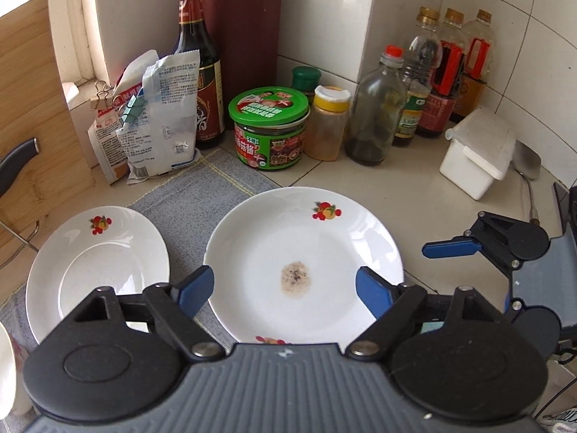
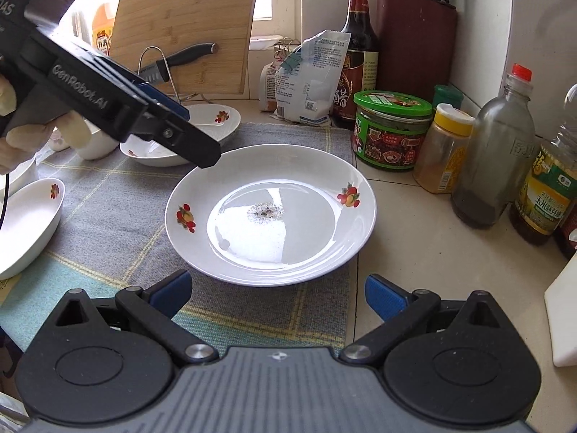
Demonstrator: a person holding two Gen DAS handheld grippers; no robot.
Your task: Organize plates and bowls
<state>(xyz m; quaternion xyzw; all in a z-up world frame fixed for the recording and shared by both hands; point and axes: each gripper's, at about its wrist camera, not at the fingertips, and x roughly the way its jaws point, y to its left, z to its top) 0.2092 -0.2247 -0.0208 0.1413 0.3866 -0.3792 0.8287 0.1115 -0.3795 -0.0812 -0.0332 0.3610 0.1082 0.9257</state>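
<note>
A large white plate [image 1: 306, 249] with fruit prints and a dark speckled stain in its middle lies partly on a grey cloth; it also shows in the right wrist view [image 2: 270, 216]. My left gripper [image 1: 285, 288] is open and hovers over its near side. My right gripper [image 2: 276, 297] is open and empty, just short of the plate's near rim, and also shows in the left wrist view [image 1: 468, 249]. A second white plate [image 1: 97, 267] lies to the left. White bowls [image 2: 32, 223] [image 2: 212, 119] sit on the cloth at the left.
Behind the plates stand a green-lidded jar [image 1: 268, 130], a yellow-capped spice jar [image 1: 330, 122], several bottles [image 1: 375, 115], a dark vinegar bottle [image 1: 198, 65], clipped bags [image 1: 151, 119], a knife block [image 1: 245, 32], a cutting board [image 2: 187, 25] and a white box [image 1: 476, 151].
</note>
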